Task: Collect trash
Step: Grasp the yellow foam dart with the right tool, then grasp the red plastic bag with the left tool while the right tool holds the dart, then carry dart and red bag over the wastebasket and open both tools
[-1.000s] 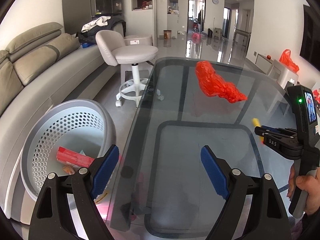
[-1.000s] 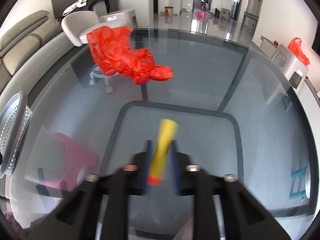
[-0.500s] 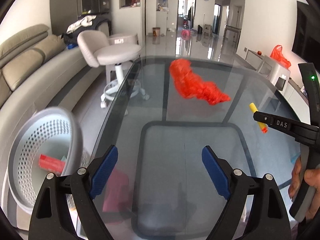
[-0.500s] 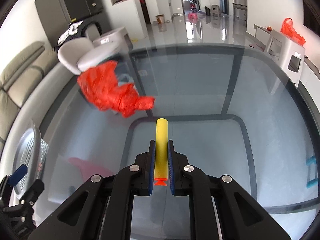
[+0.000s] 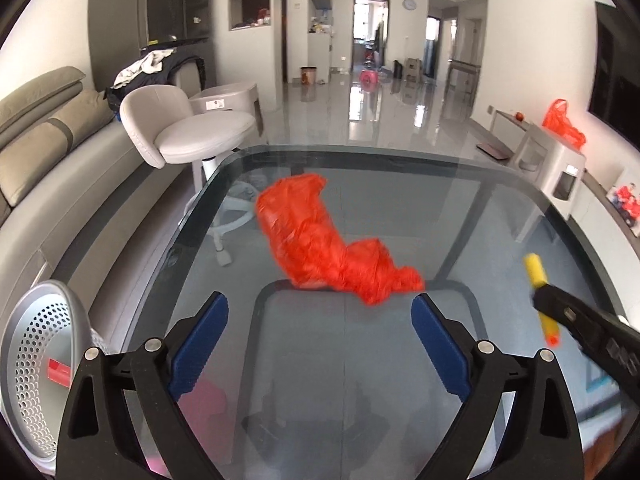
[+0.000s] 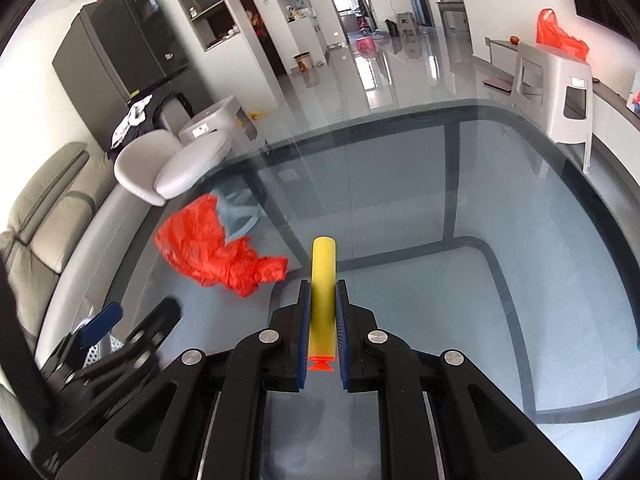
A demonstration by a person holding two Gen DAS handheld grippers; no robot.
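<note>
A crumpled red plastic bag [image 5: 332,244] [image 6: 218,250] lies on the glass table [image 5: 500,216] [image 6: 500,208]. My left gripper [image 5: 320,320] hovers just short of it, jaws wide and still opening, nothing between them. My right gripper [image 6: 322,302] is shut on a yellow foam dart [image 6: 322,276] with an orange tip, held above the table. The dart [image 5: 538,280] and the right gripper also show at the right edge of the left wrist view. A perforated white basket [image 5: 36,368] with a red packet inside stands on the floor at lower left.
A grey sofa [image 5: 36,152] runs along the left. A white swivel stool [image 5: 192,136] stands beyond the table's far left corner. A white plastic stool [image 6: 556,92] with another red bag [image 6: 558,36] sits at the right. Something pink shows under the glass.
My left gripper moved from beside the basket toward the red bag, which now sits larger and central, and its jaws spread wider. The right gripper rose and rolled level, still gripping the dart.
</note>
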